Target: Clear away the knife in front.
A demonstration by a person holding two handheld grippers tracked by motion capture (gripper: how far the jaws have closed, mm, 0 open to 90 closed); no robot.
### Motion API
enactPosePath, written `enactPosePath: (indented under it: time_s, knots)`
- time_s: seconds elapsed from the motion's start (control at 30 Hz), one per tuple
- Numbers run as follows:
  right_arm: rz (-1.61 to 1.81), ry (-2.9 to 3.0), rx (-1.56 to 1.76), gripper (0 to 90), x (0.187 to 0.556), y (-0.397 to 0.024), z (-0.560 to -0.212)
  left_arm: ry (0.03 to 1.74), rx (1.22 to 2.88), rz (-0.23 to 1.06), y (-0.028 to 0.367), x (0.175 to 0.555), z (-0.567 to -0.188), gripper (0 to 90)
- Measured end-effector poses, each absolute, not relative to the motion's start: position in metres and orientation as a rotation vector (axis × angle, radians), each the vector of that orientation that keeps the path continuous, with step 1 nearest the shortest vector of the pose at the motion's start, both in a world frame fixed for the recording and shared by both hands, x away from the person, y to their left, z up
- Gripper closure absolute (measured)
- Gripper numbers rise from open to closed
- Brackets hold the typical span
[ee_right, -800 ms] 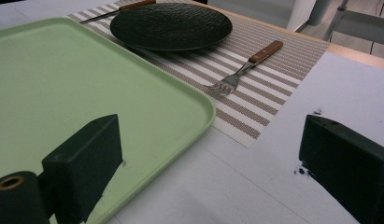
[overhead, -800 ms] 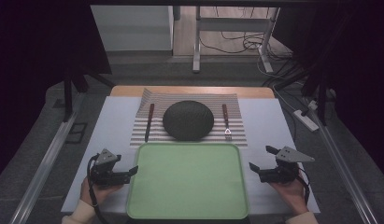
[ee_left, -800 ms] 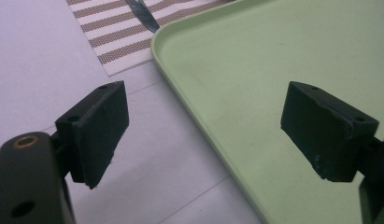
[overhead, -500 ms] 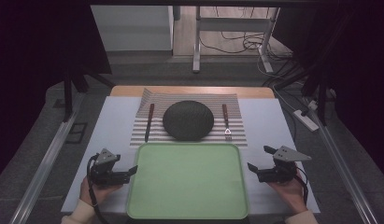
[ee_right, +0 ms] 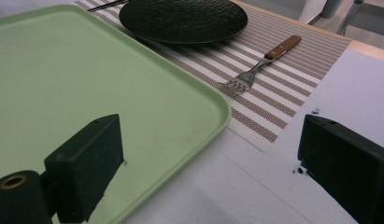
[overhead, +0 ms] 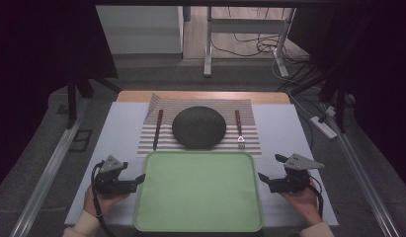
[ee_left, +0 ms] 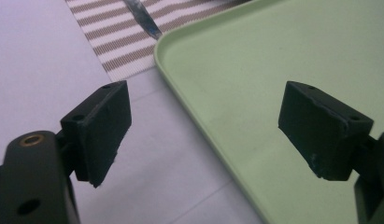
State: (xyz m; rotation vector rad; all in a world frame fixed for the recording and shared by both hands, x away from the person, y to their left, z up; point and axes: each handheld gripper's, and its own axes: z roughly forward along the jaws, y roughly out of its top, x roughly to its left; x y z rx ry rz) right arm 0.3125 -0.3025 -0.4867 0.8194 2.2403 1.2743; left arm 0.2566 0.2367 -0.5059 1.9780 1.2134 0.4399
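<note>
Green plastic tray sits flat on the surface, just ahead of me, touching the striped mat's near edge. My left tool and right tool flank its side rims, both spread, gripping nothing. Likely stiff, light, slick; I'd pinch the raised rims mid-side.
</note>
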Motion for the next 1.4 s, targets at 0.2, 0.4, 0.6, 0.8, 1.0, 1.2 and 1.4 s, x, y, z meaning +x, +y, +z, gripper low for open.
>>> enactPosePath:
  time_s: [0.2,0.4,0.6,0.8,1.0,1.2,1.4]
  knots:
    - [1.278,2.235,0.807,6.9,0.313,-0.302,-0.486,1.197,1.988,0.457,0.232,0.261,-0.497,16.8]
    - [1.291,2.244,0.808,6.9,0.315,-0.302,-0.487,1.182,1.987,0.465,0.23,0.271,-0.487,16.8]
    - [1.285,2.265,0.801,6.9,0.317,-0.3,-0.489,1.165,1.996,0.447,0.223,0.288,-0.479,16.8]
    - [1.287,2.271,0.799,6.9,0.318,-0.299,-0.49,1.142,2.024,0.433,0.213,0.306,-0.475,16.8]
    - [1.286,2.279,0.798,8.4,0.318,-0.298,-0.491,1.129,2.05,0.415,0.208,0.327,-0.473,16.8]
    - [1.268,2.287,0.801,8.5,0.319,-0.298,-0.492,1.121,2.061,0.414,0.205,0.348,-0.47,17.0]
    - [1.249,2.288,0.802,8.5,0.319,-0.298,-0.493,1.124,2.067,0.409,0.203,0.37,-0.468,18.1]
